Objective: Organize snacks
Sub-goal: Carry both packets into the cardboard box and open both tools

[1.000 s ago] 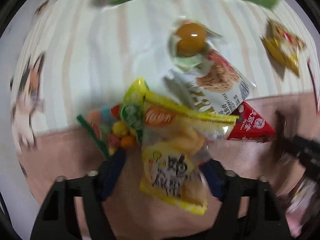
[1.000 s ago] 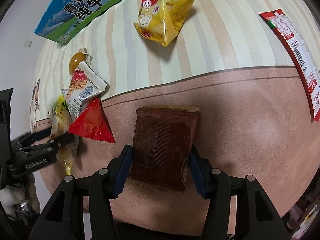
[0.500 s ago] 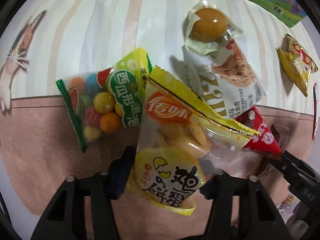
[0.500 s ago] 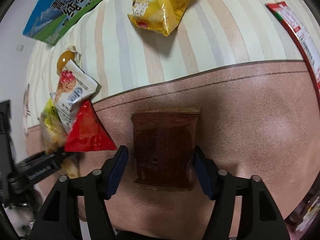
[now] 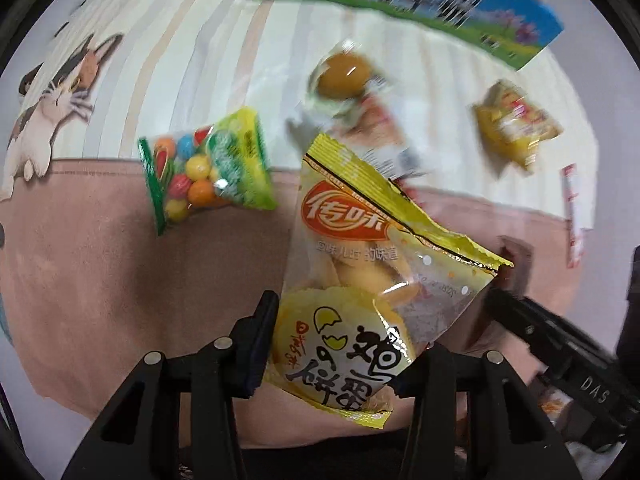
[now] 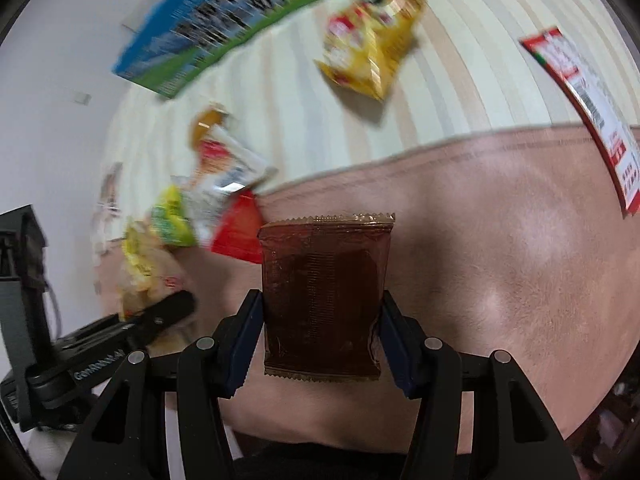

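Left claw: the left gripper (image 5: 336, 344) is closing on the lower part of the yellow biscuit bag (image 5: 360, 280), pads already pinching it; best finish the squeeze before raising it further, since the bag hangs loose.
Right claw: the right gripper (image 6: 320, 332) is clenched on the brown packet (image 6: 324, 296) by its two side edges; keep it level so it does not slide out.
Just beyond: the candy bag (image 5: 208, 168) and the red packet (image 6: 238, 232) lie on the pink mat (image 5: 100, 280); lift clear of them.
Further off: the yellow chip bag (image 6: 372, 40) and blue carton (image 5: 420, 4) lie on the striped cloth (image 5: 192, 60), well apart from both claws.
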A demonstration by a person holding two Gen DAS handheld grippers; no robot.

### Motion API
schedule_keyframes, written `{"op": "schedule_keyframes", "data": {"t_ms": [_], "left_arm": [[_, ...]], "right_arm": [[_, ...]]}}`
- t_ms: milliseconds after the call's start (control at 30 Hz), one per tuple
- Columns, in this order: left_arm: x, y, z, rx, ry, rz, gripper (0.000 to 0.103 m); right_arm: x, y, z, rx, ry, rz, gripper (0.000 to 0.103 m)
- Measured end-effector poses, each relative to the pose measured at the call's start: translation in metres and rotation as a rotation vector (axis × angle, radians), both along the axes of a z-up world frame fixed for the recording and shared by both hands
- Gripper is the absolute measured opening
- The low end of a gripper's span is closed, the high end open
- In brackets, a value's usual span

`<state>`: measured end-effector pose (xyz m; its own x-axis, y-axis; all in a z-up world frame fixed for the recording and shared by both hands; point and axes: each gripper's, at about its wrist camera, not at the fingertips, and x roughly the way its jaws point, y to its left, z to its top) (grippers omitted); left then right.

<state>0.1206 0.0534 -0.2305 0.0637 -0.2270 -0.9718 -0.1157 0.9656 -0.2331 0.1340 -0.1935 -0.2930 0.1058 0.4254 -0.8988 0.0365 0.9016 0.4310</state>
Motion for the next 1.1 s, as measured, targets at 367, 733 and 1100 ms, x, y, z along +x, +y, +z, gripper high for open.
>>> {"op": "schedule_keyframes", "data": {"t_ms": [367,733,1100], "left_arm": [[0.128,0.011,0.123,-0.117,-0.226,0.025,0.043],[0.306,0.024,0.106,-0.065,-0.110,0.040,0.043],[0.367,0.033,0.013,-0.018,0.143,0.053,0.043]], "right_arm": [[0.101,0.008,0.135,0.127,-0.234,0.018,0.059],[0.266,0.044,0.155,0.055,-0.263,0.056,0.059],[0.346,0.073,0.077,-0.027,-0.077,0.106,0.059]]}}
